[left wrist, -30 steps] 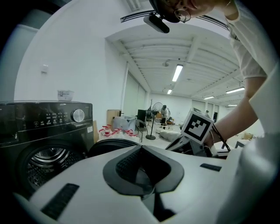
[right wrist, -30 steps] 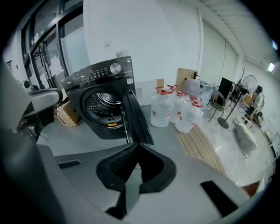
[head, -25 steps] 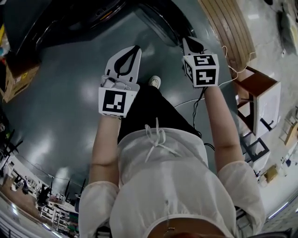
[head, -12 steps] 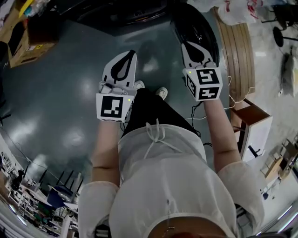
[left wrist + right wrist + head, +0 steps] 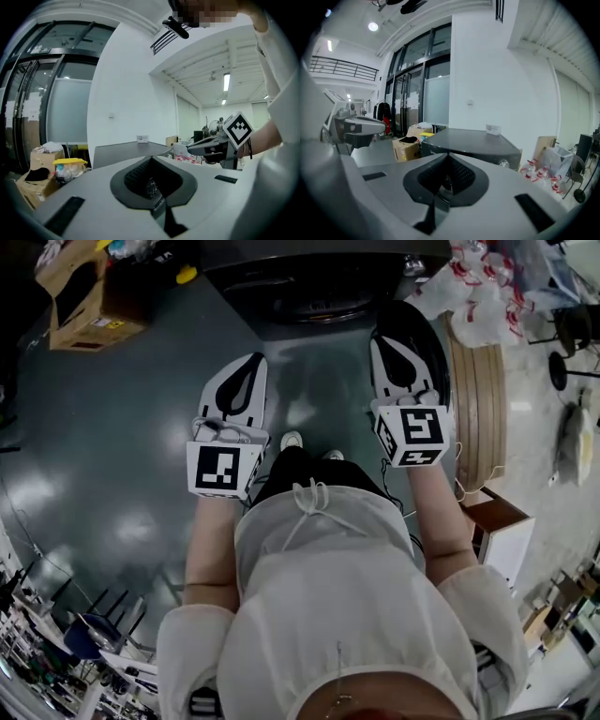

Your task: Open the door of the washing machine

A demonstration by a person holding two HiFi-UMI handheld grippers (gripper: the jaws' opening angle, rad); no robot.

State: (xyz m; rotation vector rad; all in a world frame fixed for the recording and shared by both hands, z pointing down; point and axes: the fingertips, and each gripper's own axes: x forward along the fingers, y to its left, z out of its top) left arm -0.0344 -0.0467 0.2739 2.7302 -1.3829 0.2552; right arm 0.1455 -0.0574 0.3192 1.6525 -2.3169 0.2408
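The washing machine [image 5: 319, 282] is a dark grey box at the top of the head view, its curved front facing me. Its flat top [image 5: 473, 140] shows in the right gripper view and again, as the top [image 5: 126, 151], in the left gripper view, with the front hidden behind the jaws. My left gripper [image 5: 253, 362] and right gripper [image 5: 382, 332] are held side by side in the air, pointing at the machine and short of it. On both, the jaws meet at the tip with nothing between them. A dark oval shape [image 5: 427, 343] lies behind the right gripper; I cannot tell what it is.
A cardboard box [image 5: 89, 306] stands left of the machine with a yellow-lidded tub [image 5: 69, 164] beside it. White bags with red print [image 5: 478, 282] and a round slatted wooden piece [image 5: 478, 390] are on the right. A small white cabinet [image 5: 502, 526] stands nearer on the right.
Both grippers have risen and now point more level. The washing machine's front has come into view at the top. The jaws stayed shut.
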